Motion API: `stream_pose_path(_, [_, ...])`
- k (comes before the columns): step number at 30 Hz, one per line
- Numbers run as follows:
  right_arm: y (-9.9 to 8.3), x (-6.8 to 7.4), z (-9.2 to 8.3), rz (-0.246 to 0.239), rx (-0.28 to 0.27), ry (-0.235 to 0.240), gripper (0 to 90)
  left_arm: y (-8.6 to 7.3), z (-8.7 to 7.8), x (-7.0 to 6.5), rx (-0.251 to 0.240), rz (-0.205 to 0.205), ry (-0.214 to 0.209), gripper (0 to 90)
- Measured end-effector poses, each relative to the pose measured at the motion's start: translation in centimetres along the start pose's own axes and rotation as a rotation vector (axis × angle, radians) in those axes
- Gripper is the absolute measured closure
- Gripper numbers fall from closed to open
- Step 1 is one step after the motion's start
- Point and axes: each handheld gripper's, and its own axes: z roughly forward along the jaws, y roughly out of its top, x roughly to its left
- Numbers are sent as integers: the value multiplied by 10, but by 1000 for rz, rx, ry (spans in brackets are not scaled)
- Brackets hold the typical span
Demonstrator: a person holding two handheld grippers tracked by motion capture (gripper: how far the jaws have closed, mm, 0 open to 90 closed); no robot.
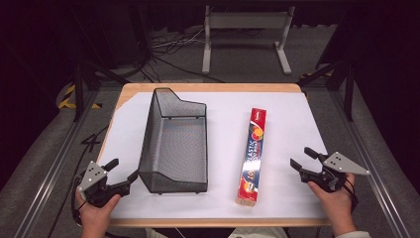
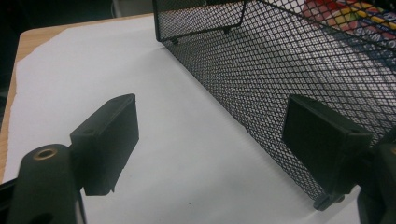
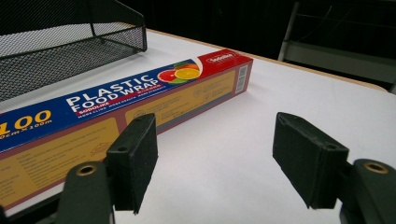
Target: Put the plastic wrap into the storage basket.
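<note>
A long box of plastic food wrap (image 1: 252,156) lies flat on the white sheet, right of centre, running front to back. A black wire-mesh basket (image 1: 173,144) stands left of it with nothing inside. My left gripper (image 1: 120,175) rests at the table's front left, open, just beside the basket's near corner. In the left gripper view the mesh wall (image 2: 289,79) runs past the right jaw, and only white sheet lies between the jaws. My right gripper (image 1: 300,158) is at the front right, open, apart from the box (image 3: 121,109), which lies beyond its left jaw.
A white sheet (image 1: 292,124) covers the wooden table (image 1: 213,88). A metal stand (image 1: 245,34) and cables lie on the floor beyond the far edge. Black frame legs stand at both sides. A strip of bare sheet separates box and basket.
</note>
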Motion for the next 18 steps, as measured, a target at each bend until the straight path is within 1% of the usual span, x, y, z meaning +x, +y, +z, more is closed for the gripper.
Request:
stream_pose_path(3, [0, 0, -2, 2, -9, -1, 313, 0, -1, 1, -4, 2, -1, 196])
stream_pose_path(8, [1, 0, -2, -10, -17, 1, 316, 1, 0, -1, -3, 8, 2, 196])
stream_pose_path(11, [4, 4, -2, -29, -17, 17, 383, 1, 1, -2, 5, 16, 9, 197])
stream_pose_path(13, [6, 6, -2, -35, -18, 20, 395, 1, 0, -2, 4, 17, 10, 197])
stream_pose_path(14, [11, 11, -4, -53, -39, 47, 447, 1, 0, -2, 2, 15, 8, 197])
stream_pose_path(15, [11, 11, -4, -53, -39, 47, 447, 1, 0, -2, 1, 14, 7, 197])
stream_pose_path(16, [13, 13, -4, -60, -47, 57, 456, 1, -1, -2, 1, 15, 6, 198])
stream_pose_path(17, [15, 15, -6, -70, -59, 58, 481, 1, -1, -2, -2, 12, 8, 198])
stream_pose_path(18, [18, 17, -8, -71, -70, 80, 542, 1, -2, -2, -4, 12, 9, 199])
